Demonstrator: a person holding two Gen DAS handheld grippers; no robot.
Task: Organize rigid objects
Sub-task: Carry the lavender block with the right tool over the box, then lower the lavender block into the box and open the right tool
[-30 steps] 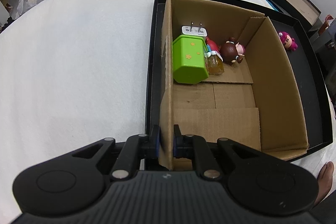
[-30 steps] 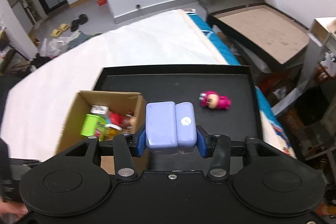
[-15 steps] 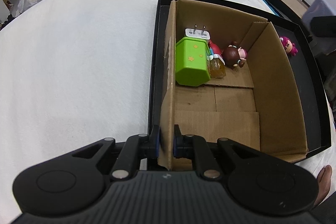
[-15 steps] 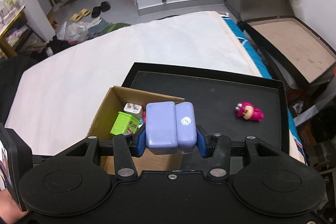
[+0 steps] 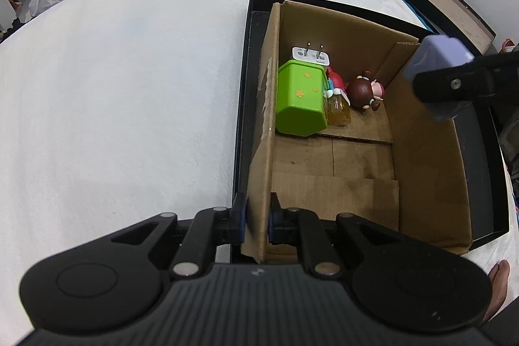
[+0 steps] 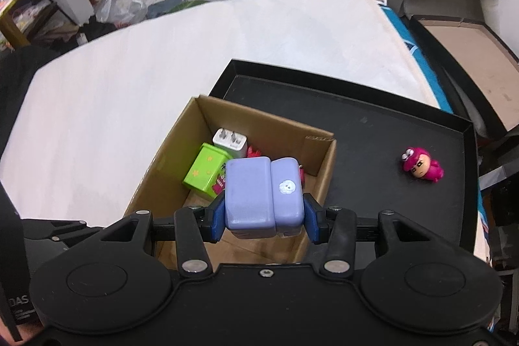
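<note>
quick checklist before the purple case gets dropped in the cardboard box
1. Right tool grips purple case on both sides: ok.
2. Left tool pinches cardboard box wall, steadying it: ok.
3. Bare box floor near the green container: ok.
4. Case fully over the opening: cannot tell.
5. Pink figure lies outside the box on the black tray: not ok.

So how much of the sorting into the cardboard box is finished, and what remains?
Done: the green container, white charger and brown-haired doll lie in the cardboard box. In hand: the right gripper holds the purple case over the box, while the left gripper pinches the box wall. Left: the pink figure on the black tray.
</note>
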